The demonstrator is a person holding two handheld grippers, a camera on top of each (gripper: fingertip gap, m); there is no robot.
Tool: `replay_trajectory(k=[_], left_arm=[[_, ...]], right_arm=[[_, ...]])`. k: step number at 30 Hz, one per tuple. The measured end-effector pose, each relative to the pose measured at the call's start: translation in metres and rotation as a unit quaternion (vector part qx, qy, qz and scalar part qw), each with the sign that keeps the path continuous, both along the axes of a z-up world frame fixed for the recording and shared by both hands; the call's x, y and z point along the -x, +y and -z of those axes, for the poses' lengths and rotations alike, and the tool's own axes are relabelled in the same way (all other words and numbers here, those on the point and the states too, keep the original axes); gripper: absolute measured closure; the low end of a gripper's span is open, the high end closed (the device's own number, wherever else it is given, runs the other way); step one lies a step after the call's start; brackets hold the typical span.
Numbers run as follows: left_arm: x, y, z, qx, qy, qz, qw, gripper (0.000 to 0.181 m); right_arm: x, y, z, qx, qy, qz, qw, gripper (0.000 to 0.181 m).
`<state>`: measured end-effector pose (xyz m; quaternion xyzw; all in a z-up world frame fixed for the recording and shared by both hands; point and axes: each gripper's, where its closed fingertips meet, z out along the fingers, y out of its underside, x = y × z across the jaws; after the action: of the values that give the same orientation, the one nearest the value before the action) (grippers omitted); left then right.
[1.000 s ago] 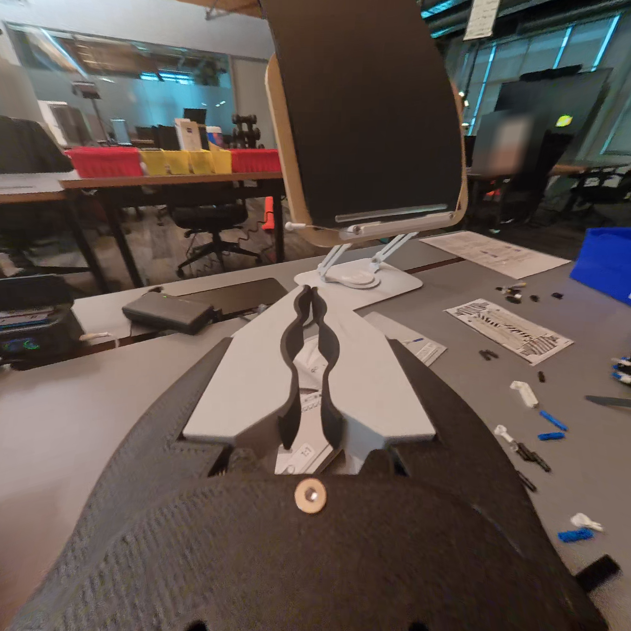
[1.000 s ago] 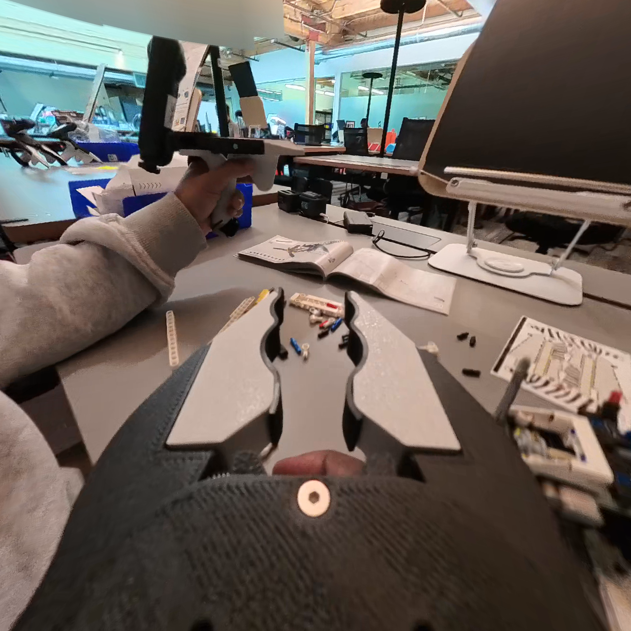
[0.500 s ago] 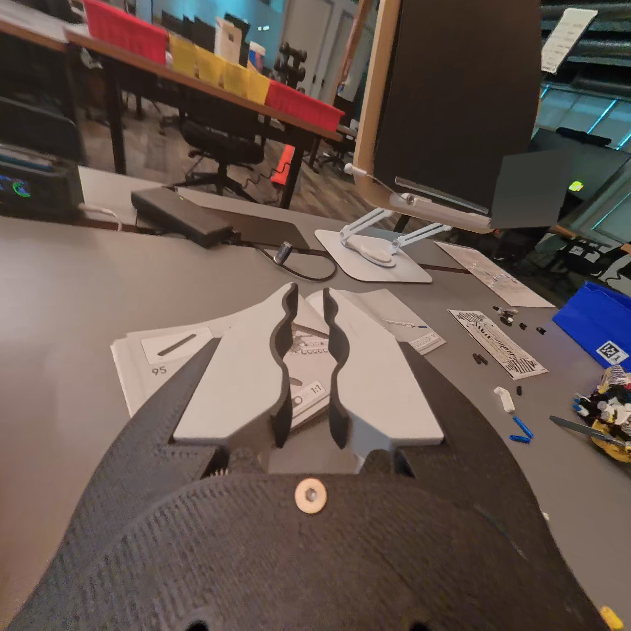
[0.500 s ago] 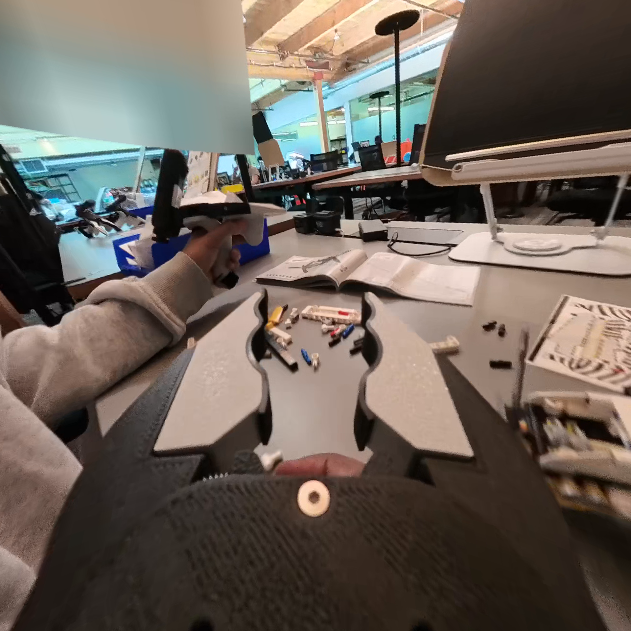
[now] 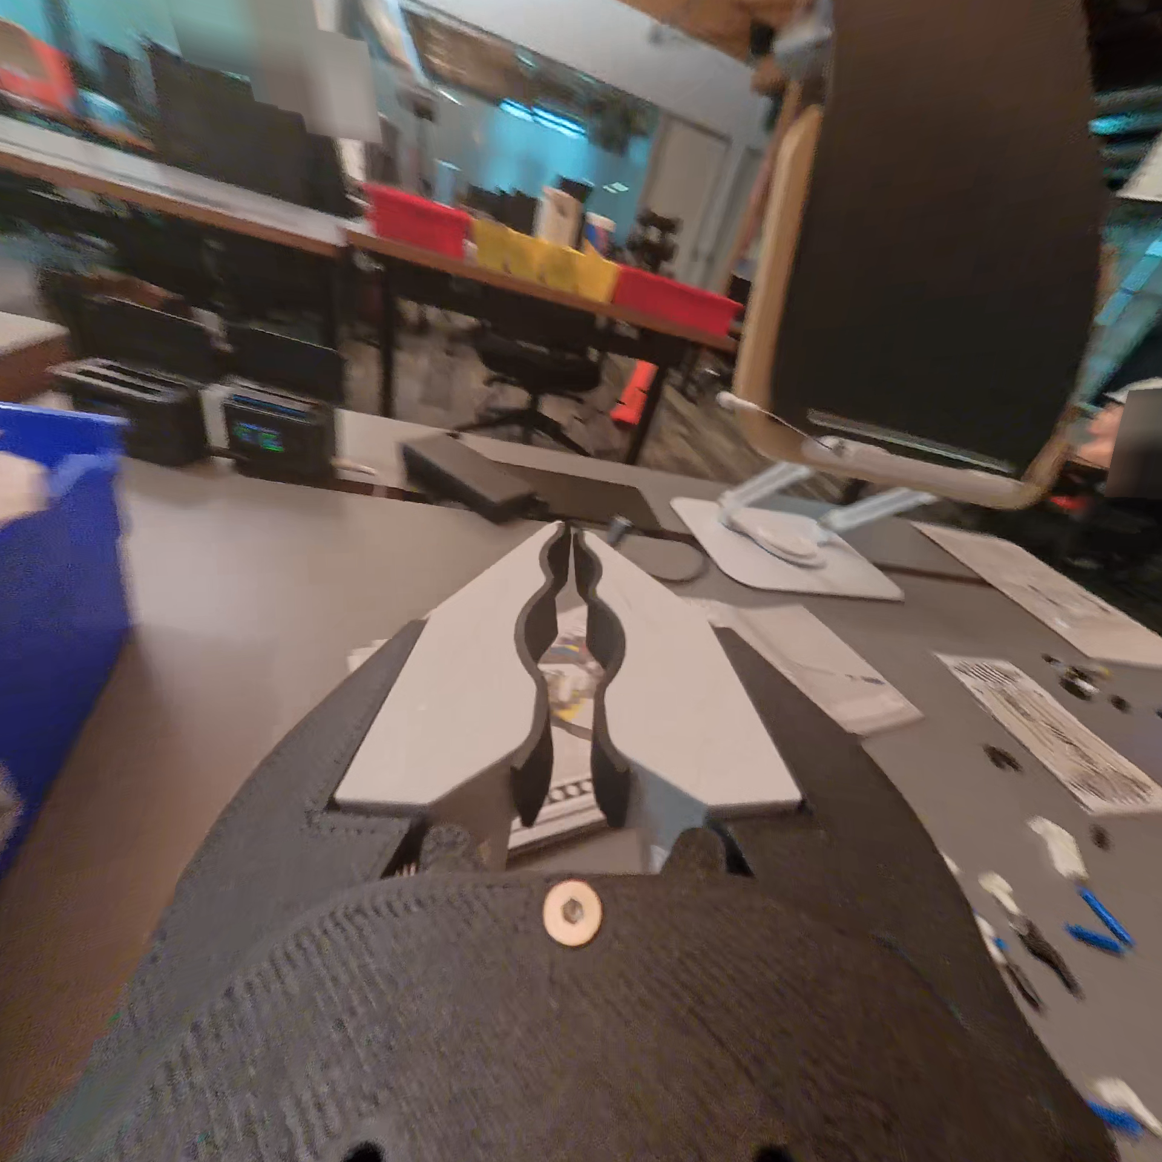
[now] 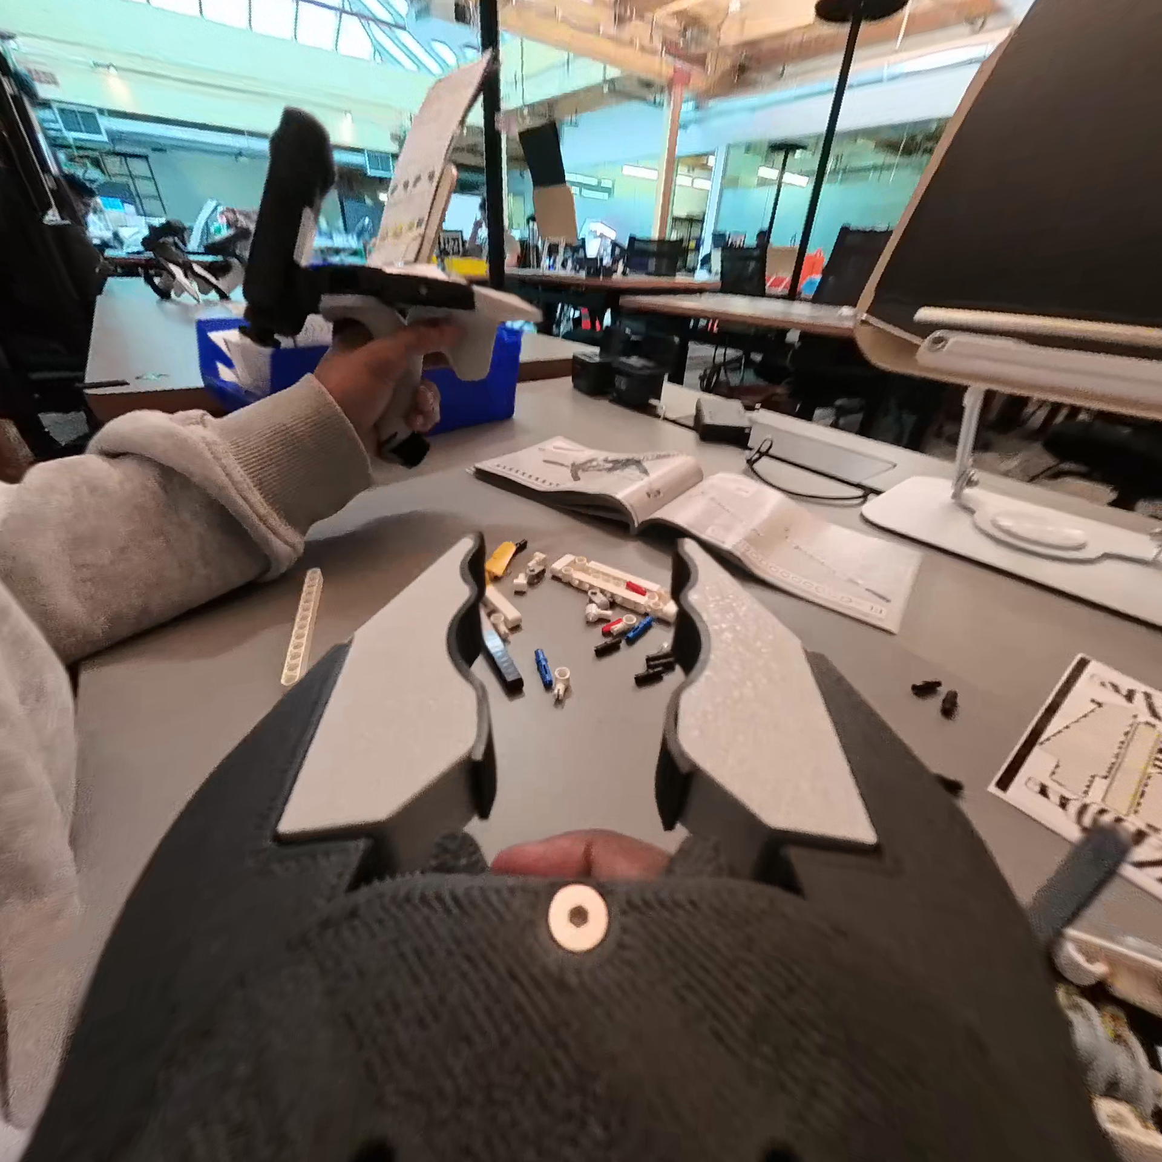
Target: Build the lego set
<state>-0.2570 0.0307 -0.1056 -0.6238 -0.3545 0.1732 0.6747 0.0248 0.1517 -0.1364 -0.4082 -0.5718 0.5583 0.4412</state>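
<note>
My right gripper (image 6: pixel 578 553) is open and empty, low over a scatter of small loose Lego pieces (image 6: pixel 566 629) on the grey table (image 6: pixel 188 691): white, black, blue and red pins and a long white beam (image 6: pixel 613 581). A tan beam (image 6: pixel 302 622) lies to the left. My left gripper (image 5: pixel 571 534) is shut and holds nothing, raised above the open instruction booklet (image 5: pixel 569 685). In the right wrist view the left gripper (image 6: pixel 531 312) is held up in a hand at the upper left. A partly built model (image 6: pixel 1106 968) is at the lower right edge.
A tablet on a white stand (image 6: pixel 1037 188) stands at the back right. The open booklet (image 6: pixel 691 509) lies behind the pieces, and a sticker sheet (image 6: pixel 1100 754) lies at the right. A blue bin (image 6: pixel 471 390) is at the back left. A black power brick (image 5: pixel 465 478) with a cable is behind the booklet. My hands' fingertips stand some 30 centimetres from each other. My right gripper is the nearer one to the long white beam (image 6: pixel 613 581): about 15 centimetres, against 25 centimetres.
My left gripper opened slightly half a second ago and has shut again while swinging to the left and upward. My right gripper has opened wider over the loose pieces.
</note>
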Motion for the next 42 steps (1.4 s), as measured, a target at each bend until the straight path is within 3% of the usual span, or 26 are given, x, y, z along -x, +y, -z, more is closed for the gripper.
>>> replay_trajectory(k=[3,8,10,12,15,21,30,42], left_arm=[[0.015,-0.023,0.0,0.013,0.013,-0.069,0.997,0.181],[0.012,-0.011,0.008,0.031,0.004,-0.044,0.999,0.181],[0.01,-0.001,0.02,0.069,-0.003,-0.033,0.997,0.181],[0.013,0.004,0.04,0.134,-0.015,-0.042,0.99,0.165],[0.014,0.007,0.057,0.192,-0.021,-0.059,0.979,0.165],[0.0,0.016,0.06,0.161,-0.034,-0.016,0.986,0.153],[-0.017,0.034,0.057,0.107,-0.049,0.067,0.991,0.154],[-0.038,0.059,0.066,0.147,-0.037,0.121,0.981,0.153]], right_arm=[[-0.01,0.0,-0.01,-0.01,0.05,0.009,0.999,0.127],[-0.008,0.002,-0.01,-0.038,0.057,0.046,0.997,0.129],[-0.006,0.007,-0.009,-0.038,0.054,0.066,0.996,0.127],[-0.008,0.01,-0.01,-0.041,0.056,0.081,0.994,0.124],[-0.009,0.011,-0.011,-0.045,0.064,0.088,0.993,0.133],[0.0,0.006,-0.003,-0.047,0.031,0.071,0.996,0.13],[-0.017,0.01,-0.018,-0.026,0.09,0.079,0.992,0.133],[-0.023,0.019,-0.024,0.03,0.101,0.072,0.992,0.134]])
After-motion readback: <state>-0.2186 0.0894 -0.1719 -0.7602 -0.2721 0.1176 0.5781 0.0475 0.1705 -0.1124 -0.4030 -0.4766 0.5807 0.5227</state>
